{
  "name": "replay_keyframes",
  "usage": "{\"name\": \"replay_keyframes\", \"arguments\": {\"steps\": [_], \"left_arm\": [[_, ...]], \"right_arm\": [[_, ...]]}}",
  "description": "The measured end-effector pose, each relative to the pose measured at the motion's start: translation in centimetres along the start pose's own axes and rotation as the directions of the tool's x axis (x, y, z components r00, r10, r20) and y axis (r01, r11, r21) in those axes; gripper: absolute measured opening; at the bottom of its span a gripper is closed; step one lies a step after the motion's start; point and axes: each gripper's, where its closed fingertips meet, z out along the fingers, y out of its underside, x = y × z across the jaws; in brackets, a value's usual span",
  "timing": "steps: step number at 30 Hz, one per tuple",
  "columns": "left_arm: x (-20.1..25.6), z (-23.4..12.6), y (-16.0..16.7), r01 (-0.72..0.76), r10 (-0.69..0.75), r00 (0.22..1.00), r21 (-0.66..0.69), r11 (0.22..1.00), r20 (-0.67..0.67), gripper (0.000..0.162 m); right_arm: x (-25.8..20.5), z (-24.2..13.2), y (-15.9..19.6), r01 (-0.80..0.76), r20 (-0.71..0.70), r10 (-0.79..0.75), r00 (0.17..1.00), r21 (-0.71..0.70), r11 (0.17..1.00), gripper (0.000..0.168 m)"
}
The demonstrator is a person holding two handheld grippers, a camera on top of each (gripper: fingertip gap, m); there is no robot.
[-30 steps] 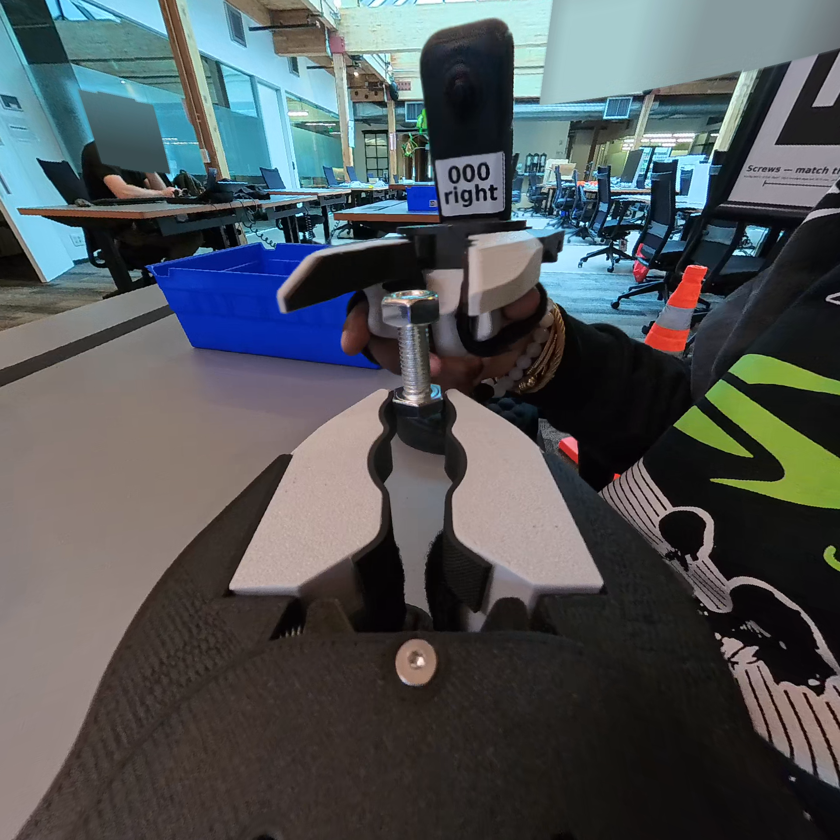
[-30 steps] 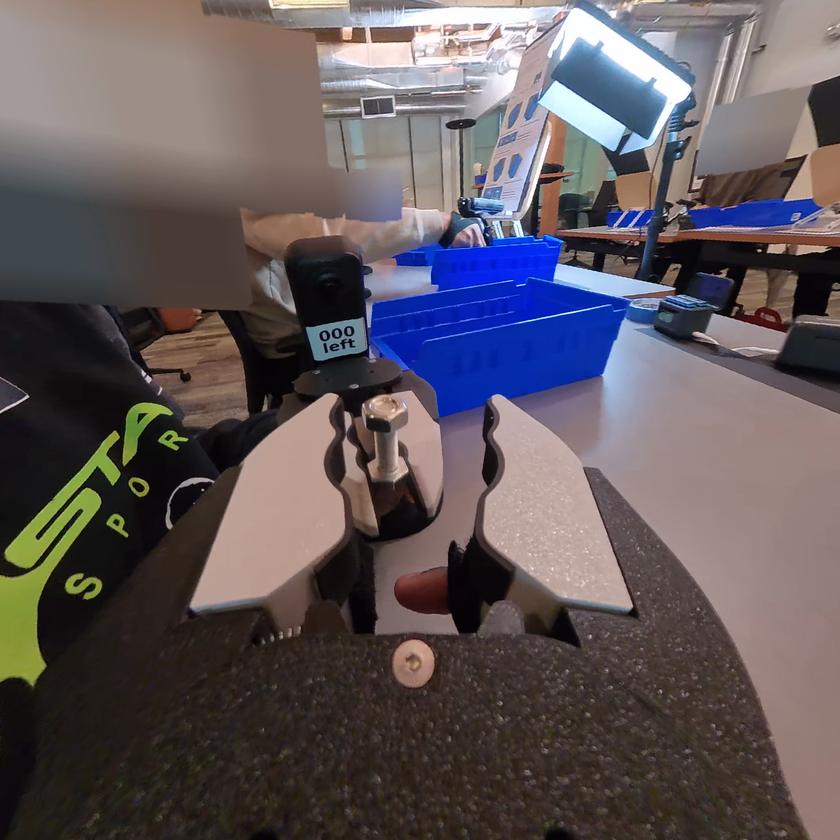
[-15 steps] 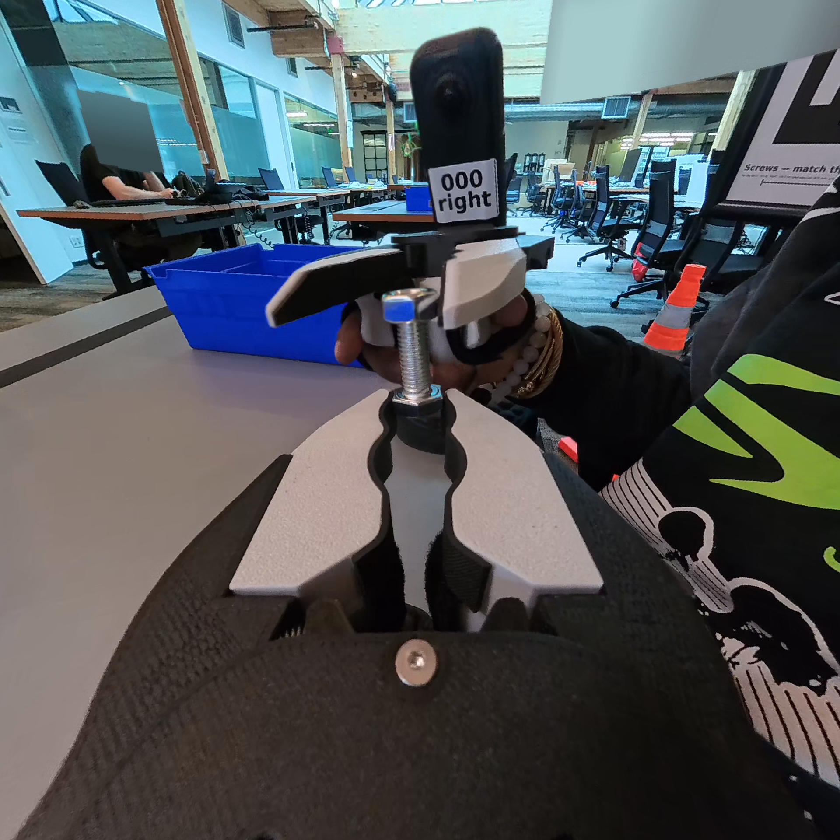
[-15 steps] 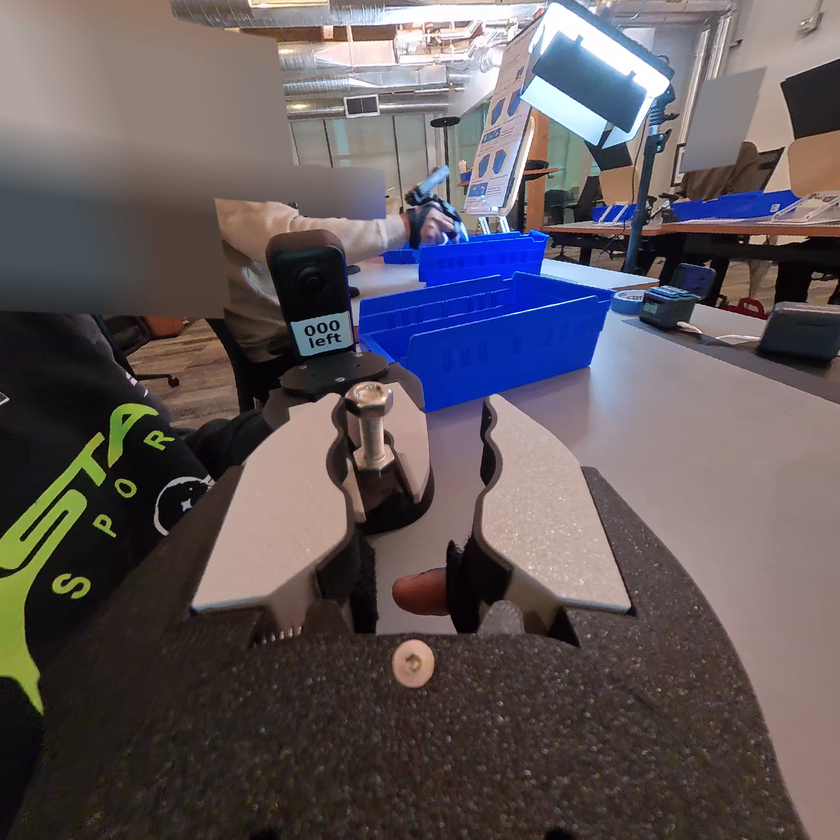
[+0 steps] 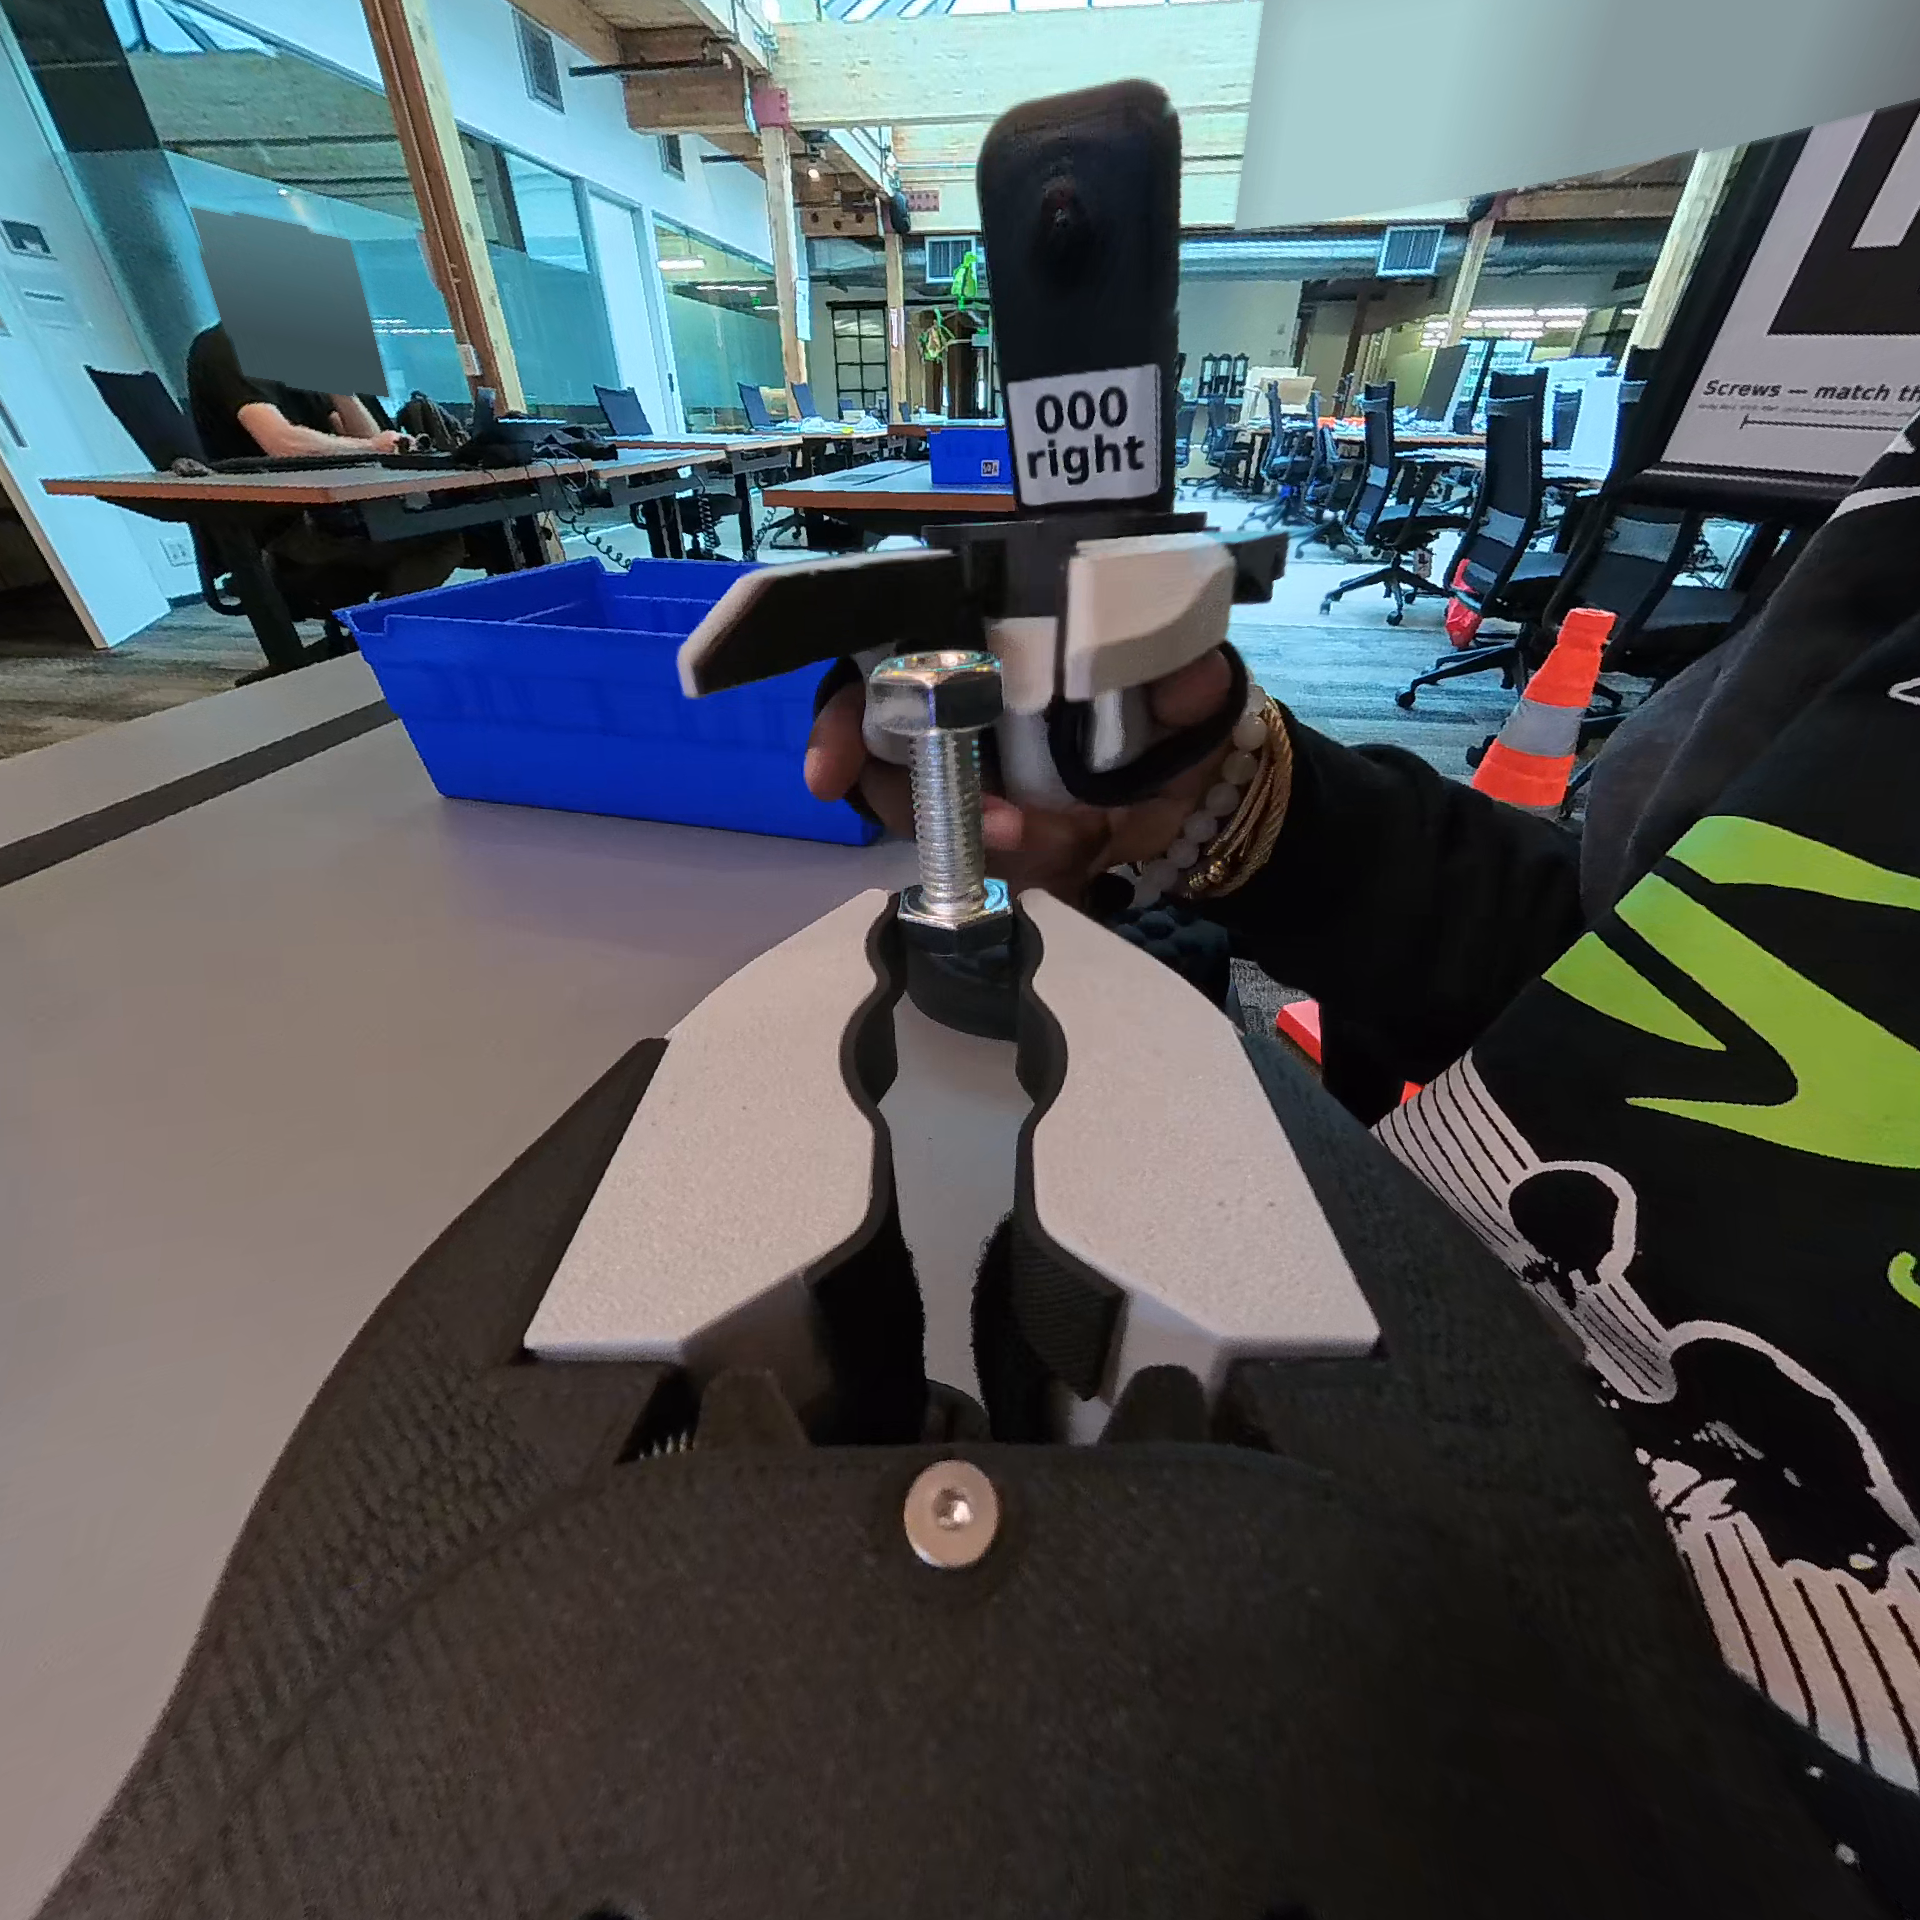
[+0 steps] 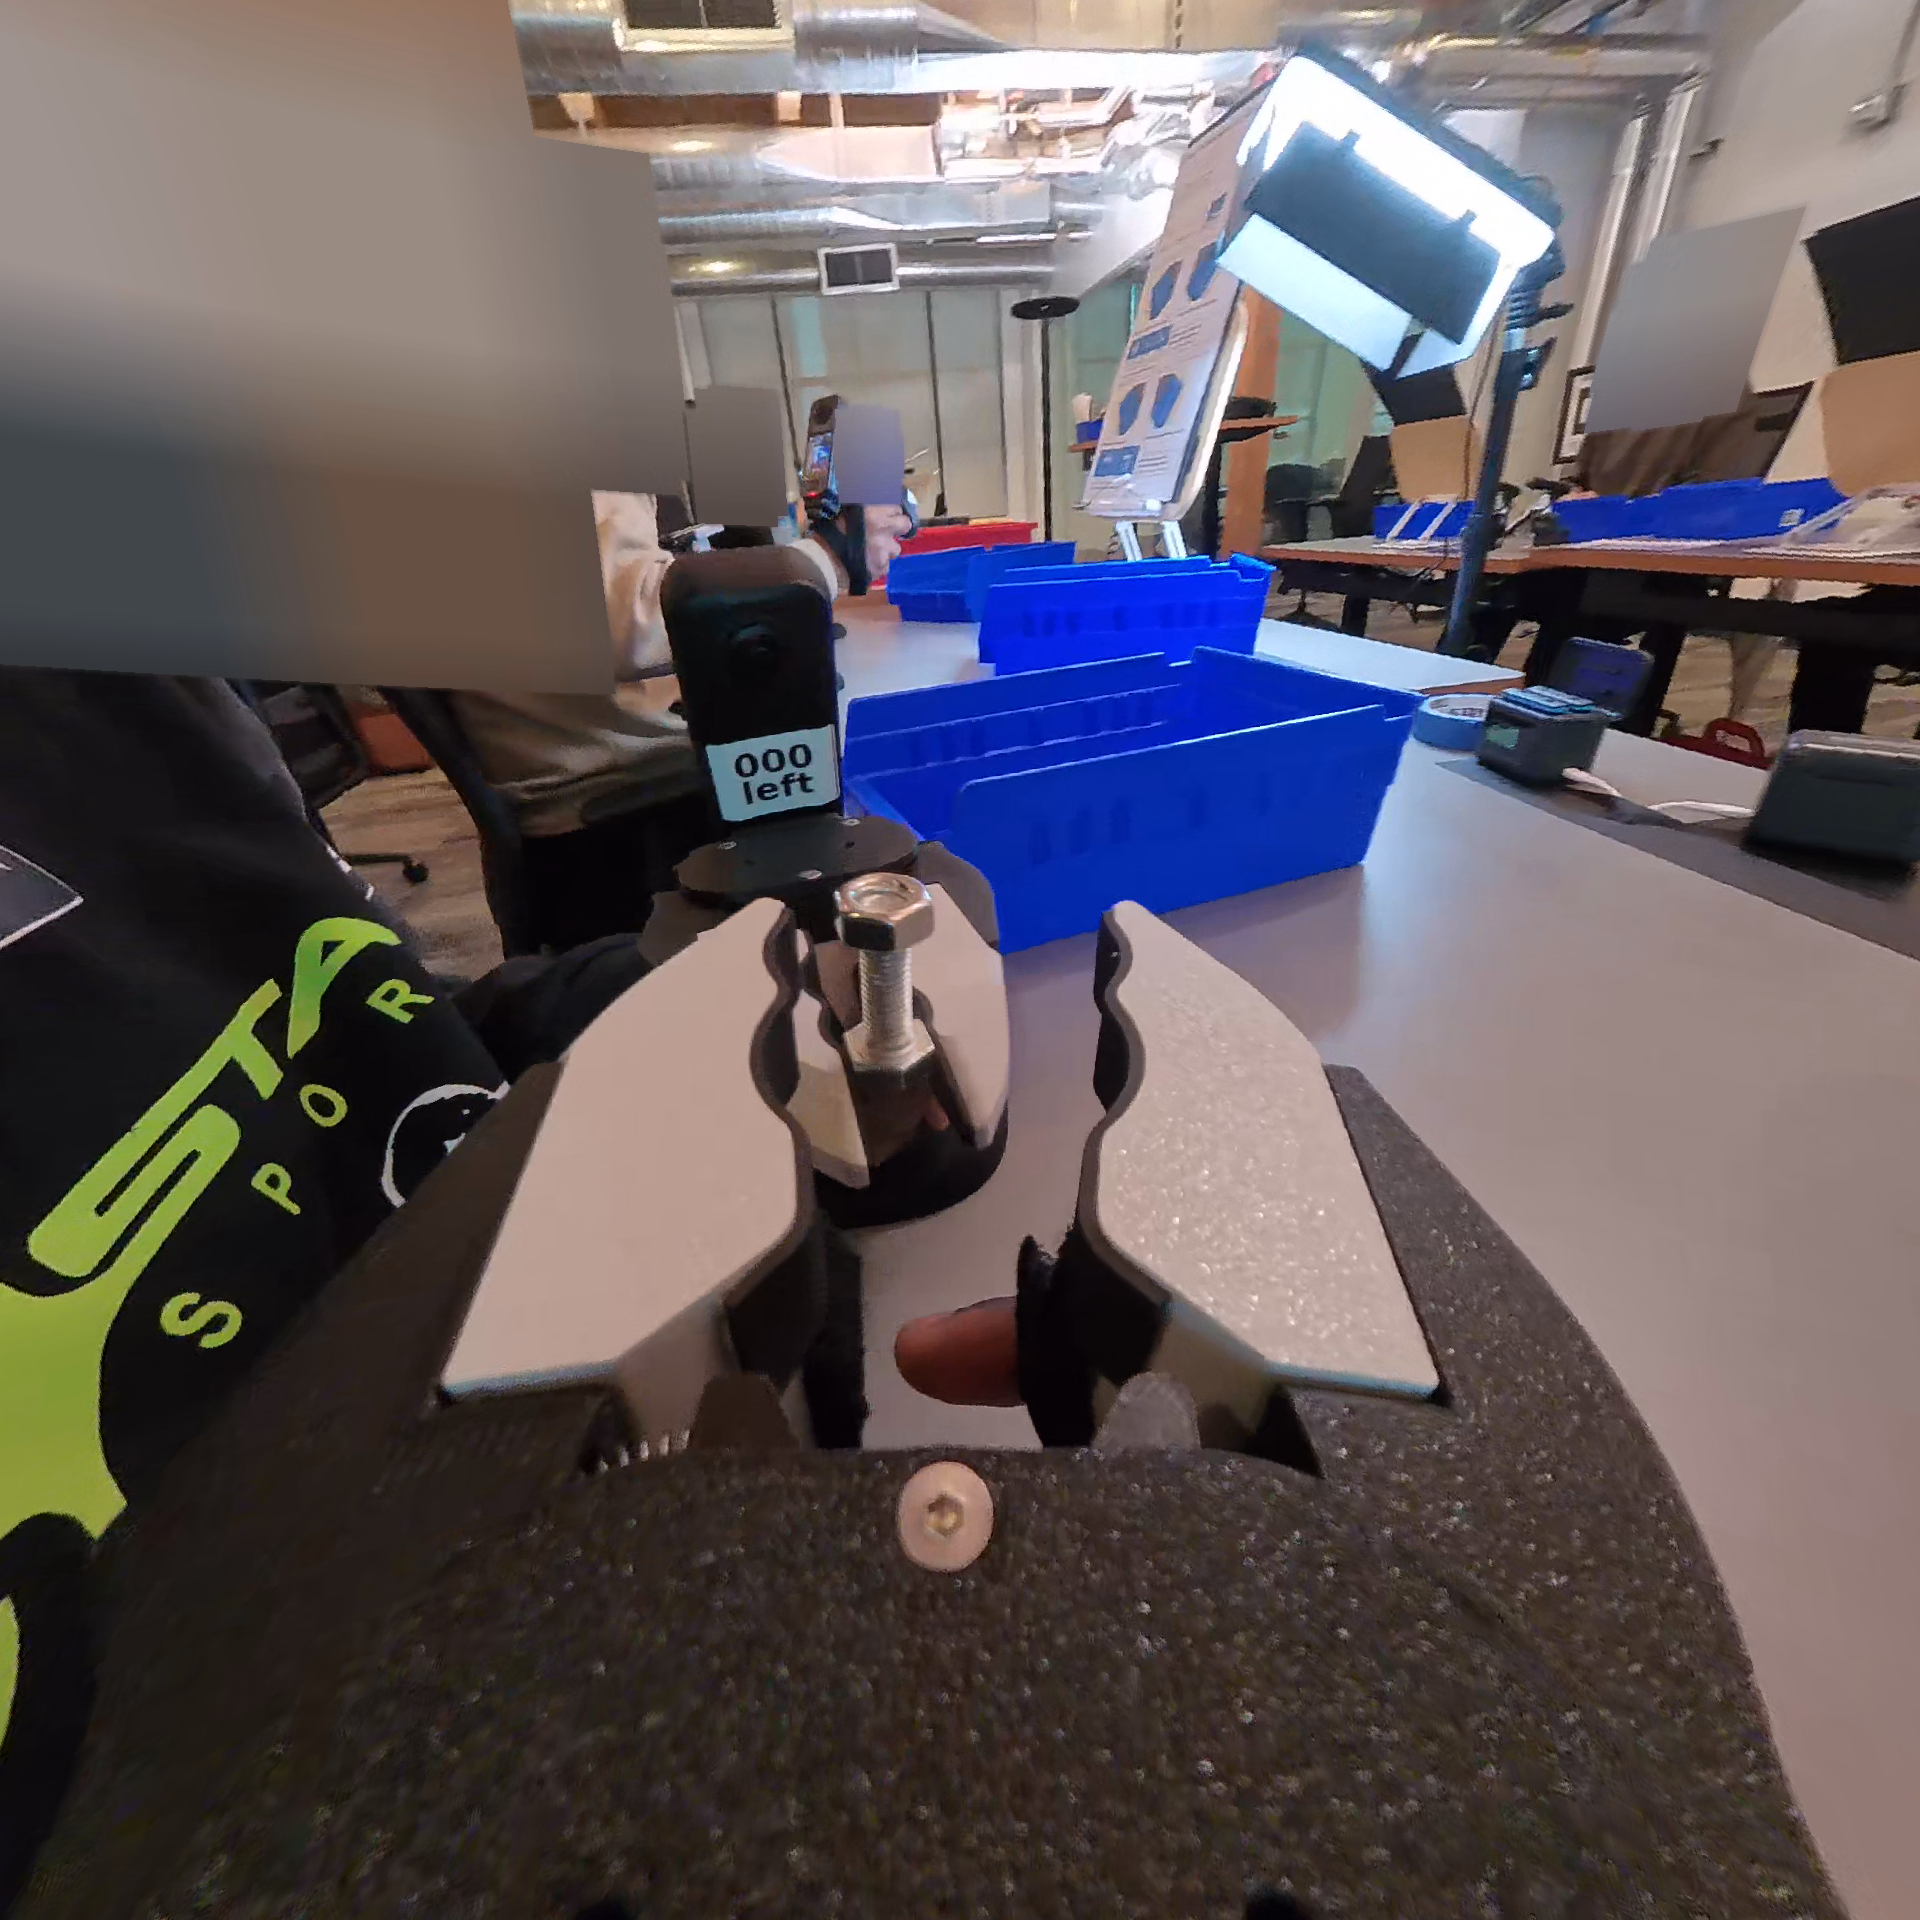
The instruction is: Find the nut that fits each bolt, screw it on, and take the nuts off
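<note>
A silver bolt (image 5: 943,800) stands upright, hex head (image 5: 935,691) on top, with a silver nut (image 5: 954,914) low on its thread. My left gripper (image 5: 954,935) is shut on the nut and holds the bolt above the grey table (image 5: 312,1039). My right gripper (image 6: 945,987) is open. In the right wrist view the bolt (image 6: 883,987) stands between its fingers, close to the left finger (image 6: 675,1122) and apart from the right one. The nut (image 6: 888,1055) and the left gripper (image 6: 894,1081) show there too. In the left wrist view the right gripper (image 5: 914,644) spreads behind the bolt head.
A blue divided bin (image 5: 582,707) stands on the table beyond the grippers; it also shows in the right wrist view (image 6: 1122,800), with more blue bins (image 6: 1122,613) behind. Small dark devices (image 6: 1548,727) and a tape roll (image 6: 1455,717) lie at far right. My dark printed sleeve (image 5: 1714,1039) fills the right side. About 5 centimetres separates my left fingertips from my right.
The right gripper swayed slightly left and back around the bolt head and stayed open. The left gripper kept its hold on the nut with the bolt upright.
</note>
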Motion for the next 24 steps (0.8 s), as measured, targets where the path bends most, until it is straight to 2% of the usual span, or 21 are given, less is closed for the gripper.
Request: {"name": "replay_keyframes", "arguments": {"steps": [10,18,21,24], "left_arm": [[0.1,0.0,0.1,-0.009,0.009,1.0,-0.004,1.0,-0.002,0.018],[-0.1,-0.1,-0.1,0.006,-0.006,1.0,0.007,1.0,0.0,0.018],[-0.1,-0.2,-0.2,0.011,-0.011,1.0,0.016,1.0,-0.002,0.018],[-0.1,-0.1,-0.1,0.009,-0.009,1.0,0.013,1.0,0.0,0.019]], "right_arm": [[0.0,3.0,0.7,-0.011,0.003,0.011,1.0,-0.041,0.999,0.058],[0.9,0.4,0.5,-0.016,-0.042,0.015,0.999,-0.021,1.0,0.059],[1.8,-0.8,0.4,-0.014,-0.091,0.012,0.996,-0.012,1.0,0.046],[1.9,-1.5,0.1,-0.018,-0.096,0.019,0.995,0.009,1.0,0.046]]}}
